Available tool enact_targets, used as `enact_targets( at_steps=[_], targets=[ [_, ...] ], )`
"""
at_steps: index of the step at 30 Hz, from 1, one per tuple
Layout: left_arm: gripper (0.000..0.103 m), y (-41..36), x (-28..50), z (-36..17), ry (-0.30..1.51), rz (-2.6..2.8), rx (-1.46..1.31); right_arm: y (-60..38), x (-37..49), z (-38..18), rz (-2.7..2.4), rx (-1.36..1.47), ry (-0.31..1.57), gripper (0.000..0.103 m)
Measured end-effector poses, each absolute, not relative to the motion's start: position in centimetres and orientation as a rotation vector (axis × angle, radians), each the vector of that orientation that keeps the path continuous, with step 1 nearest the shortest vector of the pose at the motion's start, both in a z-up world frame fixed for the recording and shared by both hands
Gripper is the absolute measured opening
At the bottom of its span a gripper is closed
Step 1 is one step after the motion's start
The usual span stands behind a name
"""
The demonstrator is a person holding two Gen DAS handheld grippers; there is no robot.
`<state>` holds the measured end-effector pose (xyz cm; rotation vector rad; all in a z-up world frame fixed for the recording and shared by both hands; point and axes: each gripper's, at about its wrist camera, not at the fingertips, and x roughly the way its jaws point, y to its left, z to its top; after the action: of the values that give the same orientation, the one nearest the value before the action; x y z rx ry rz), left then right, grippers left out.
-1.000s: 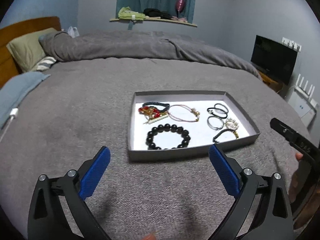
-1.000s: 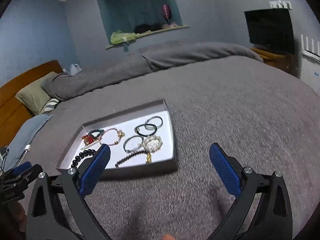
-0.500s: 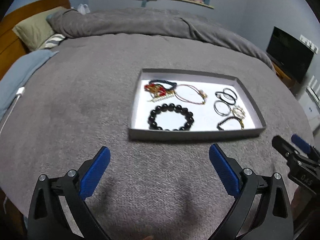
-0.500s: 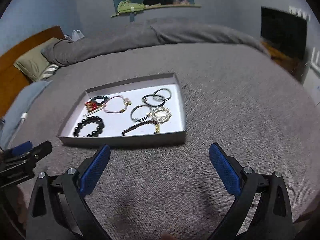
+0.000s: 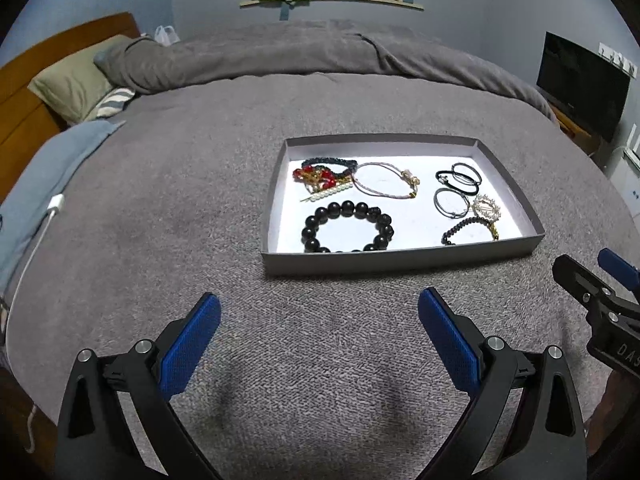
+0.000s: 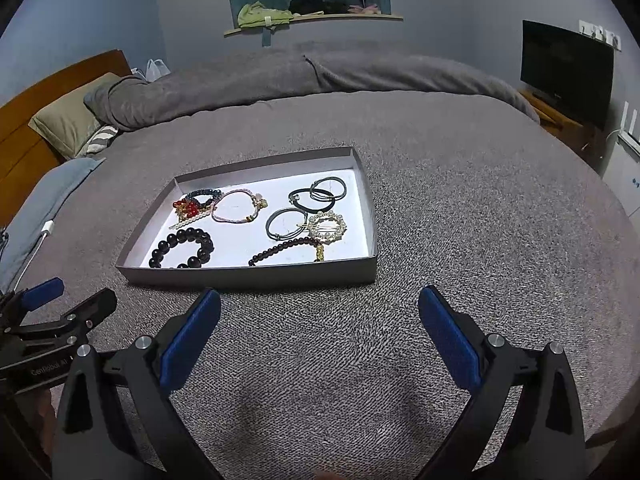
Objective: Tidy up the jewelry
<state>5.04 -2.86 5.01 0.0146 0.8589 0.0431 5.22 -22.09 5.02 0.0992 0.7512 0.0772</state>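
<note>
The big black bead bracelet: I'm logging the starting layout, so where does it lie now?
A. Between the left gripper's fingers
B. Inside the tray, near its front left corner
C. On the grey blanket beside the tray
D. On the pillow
B: the big black bead bracelet lies on the white floor of the tray, near its front left corner; the open left gripper holds nothing.

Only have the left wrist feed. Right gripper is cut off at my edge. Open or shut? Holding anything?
Observer: The right gripper is open with nothing between its fingers. It is over the blanket, short of the tray.
Operator: The pearl clip is tiny here. Is it overlapping anything?
Observer: The pearl clip has a gold bar that appears to lie across the rim of the grey hair tie.
</note>
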Motion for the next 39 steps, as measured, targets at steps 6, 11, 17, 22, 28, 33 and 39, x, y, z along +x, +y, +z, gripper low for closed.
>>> enact_targets(
  at_steps=[6,11,17,22,28,33,39],
  targets=[
    [0.098,-2.72,4.98,5.09,0.858,0.044,0.013,-22.05,5.25,4.98,0.074,0.099,0.750,0.098],
    [0.098,-2.67,4.98,5.16,0.857,0.046,0.011,-22.06,5.24,4.98,0.074,0.100,0.751,0.098],
    [0.098,-2.66,4.87,5.25,0.854,0.047,0.006,-22.00,5.18,5.06,0.066,0.094,0.740,0.098],
    [0.098,-2.66,4.89,5.24,0.854,0.050,0.008,-22.00,5.18,5.01,0.068,0.093,0.742,0.098],
    [0.098,-2.65,4.91,5.25,0.854,0.053,0.009,-22.01,5.18,5.01,0.067,0.093,0.741,0.098],
    [0.098,-2.60,4.91,5.25,0.853,0.052,0.009,-22.02,5.18,5.01,0.068,0.093,0.742,0.098],
    [0.098,-2.65,4.95,5.26,0.852,0.054,0.011,-21.99,5.18,5.00,0.067,0.094,0.741,0.098]
  ],
)
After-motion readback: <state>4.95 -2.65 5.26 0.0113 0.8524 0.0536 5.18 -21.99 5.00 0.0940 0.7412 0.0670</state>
